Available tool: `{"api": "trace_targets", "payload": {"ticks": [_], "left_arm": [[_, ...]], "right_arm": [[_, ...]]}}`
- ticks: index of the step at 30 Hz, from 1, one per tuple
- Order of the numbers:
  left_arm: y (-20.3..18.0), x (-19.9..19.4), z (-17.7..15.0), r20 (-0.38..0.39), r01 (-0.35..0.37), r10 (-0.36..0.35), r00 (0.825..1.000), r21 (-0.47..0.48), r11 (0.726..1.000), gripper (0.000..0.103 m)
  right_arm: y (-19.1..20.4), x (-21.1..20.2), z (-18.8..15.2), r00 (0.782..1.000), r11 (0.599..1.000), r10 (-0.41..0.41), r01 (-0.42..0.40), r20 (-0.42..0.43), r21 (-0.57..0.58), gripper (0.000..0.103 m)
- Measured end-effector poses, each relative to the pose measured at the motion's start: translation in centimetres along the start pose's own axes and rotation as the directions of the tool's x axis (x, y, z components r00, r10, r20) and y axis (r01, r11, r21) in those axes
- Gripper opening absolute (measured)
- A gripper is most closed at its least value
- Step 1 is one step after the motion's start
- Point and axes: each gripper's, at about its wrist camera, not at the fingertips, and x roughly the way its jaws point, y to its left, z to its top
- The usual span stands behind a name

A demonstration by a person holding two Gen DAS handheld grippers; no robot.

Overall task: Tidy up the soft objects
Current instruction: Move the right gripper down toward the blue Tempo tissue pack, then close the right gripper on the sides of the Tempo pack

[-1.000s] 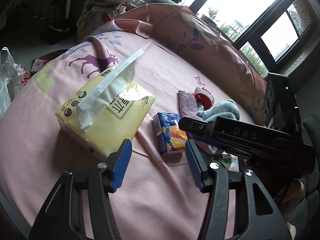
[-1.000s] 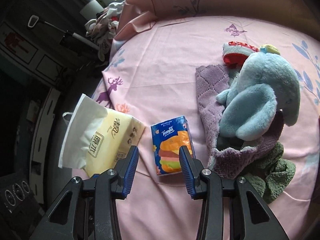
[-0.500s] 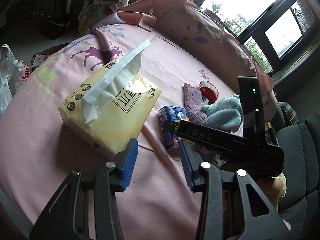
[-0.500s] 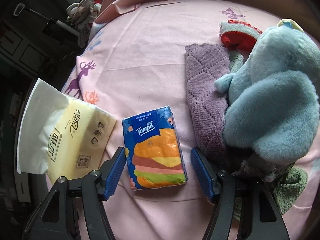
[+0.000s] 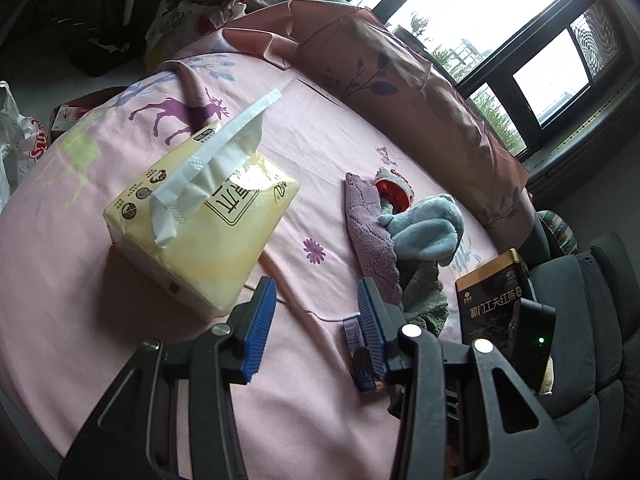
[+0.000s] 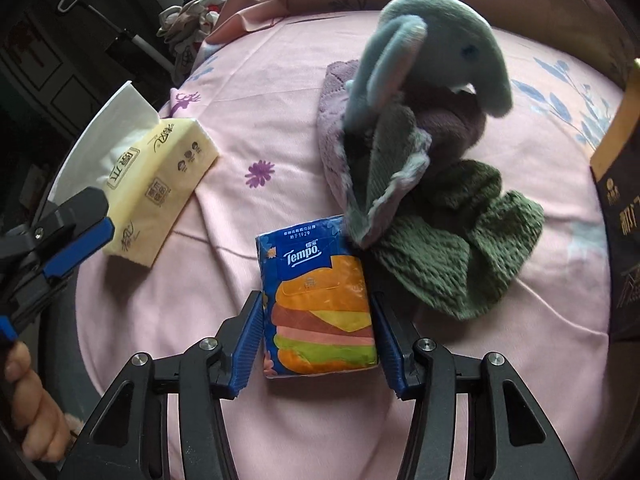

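So, the Tempo tissue pack [image 6: 320, 300] sits between my right claw [image 6: 318, 334] fingers, both blue pads pressed against its long sides; I read that as clenched on the pack. It's blue with a burger print, label facing up. I can't tell whether it rests on the pink bedsheet [image 6: 260, 80] or is just off it. In the left wrist view only a sliver of the pack [image 5: 358, 350] shows, behind the left claw's right finger.

Just past the pack, touching its far right corner, is the soft pile: a blue plush elephant [image 6: 432, 48] on top, a purple knit cloth [image 6: 332, 132] under it, a green knit cloth [image 6: 460, 240] spilling out toward the right. From the left wrist I also see a small red and grey knit item [image 5: 394, 190] at the far side of that pile.

To the left of the pack, well apart from it, lies a yellow tissue packet [image 6: 160, 184] with a white sheet sticking up out of its slot.

My left claw [image 5: 316, 320] is released, fingers wide apart with nothing between them, hovering over the sheet near the yellow packet's closest corner.

At the right edge stands a dark tea box [image 5: 494, 304] with gold lettering, beside the green cloth.
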Motion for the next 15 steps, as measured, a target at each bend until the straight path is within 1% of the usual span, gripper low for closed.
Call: {"api": "trace_targets", "payload": {"ticks": [2, 4, 6, 8, 10, 12, 13, 14, 15], "left_arm": [[-1.1, 0.4, -0.5, -0.011, 0.000, 0.001, 1.000, 0.030, 1.000, 0.040], [-2.3, 0.8, -1.1, -0.022, 0.021, -0.019, 1.000, 0.069, 0.997, 0.040], [-3.4, 1.2, -1.7, -0.029, 0.025, -0.022, 0.999, 0.102, 0.994, 0.040], [-4.2, 1.9, -2.3, -0.043, 0.015, -0.009, 0.999, 0.125, 0.992, 0.040], [-4.7, 2.6, -2.7, -0.066, 0.012, -0.003, 0.998, 0.141, 0.990, 0.040], [-5.0, 3.2, -3.0, -0.087, 0.011, 0.002, 0.996, 0.147, 0.989, 0.040], [-5.1, 3.5, -3.2, -0.093, 0.010, 0.004, 0.996, 0.149, 0.989, 0.040], [-5.2, 3.6, -3.3, -0.098, 0.010, 0.005, 0.995, 0.150, 0.989, 0.040], [-5.3, 3.8, -3.4, -0.103, 0.011, 0.005, 0.995, 0.154, 0.988, 0.040]], "right_arm": [[-0.8, -1.1, -1.2, 1.000, 1.000, -0.023, 0.023, -0.017, -0.007, 0.054], [-1.6, -2.0, -2.1, 0.996, 0.996, -0.086, 0.086, -0.015, -0.010, 0.054], [-2.7, -2.8, -2.7, 0.995, 0.995, -0.102, 0.102, -0.004, 0.008, 0.054], [-4.2, -3.3, -3.0, 0.997, 0.996, -0.075, 0.076, -0.003, 0.046, 0.054], [-5.7, -3.7, -3.0, 0.999, 0.994, -0.050, 0.050, 0.001, 0.093, 0.057], [-7.1, -4.6, -3.0, 0.999, 0.990, -0.041, 0.037, 0.029, 0.140, 0.064], [-7.7, -5.1, -3.0, 0.998, 0.987, -0.034, 0.025, 0.050, 0.161, 0.072], [-8.2, -5.6, -2.9, 0.997, 0.984, -0.023, 0.009, 0.074, 0.179, 0.076], [-8.7, -6.1, -2.9, 0.995, 0.981, -0.008, -0.011, 0.095, 0.193, 0.076]]}}
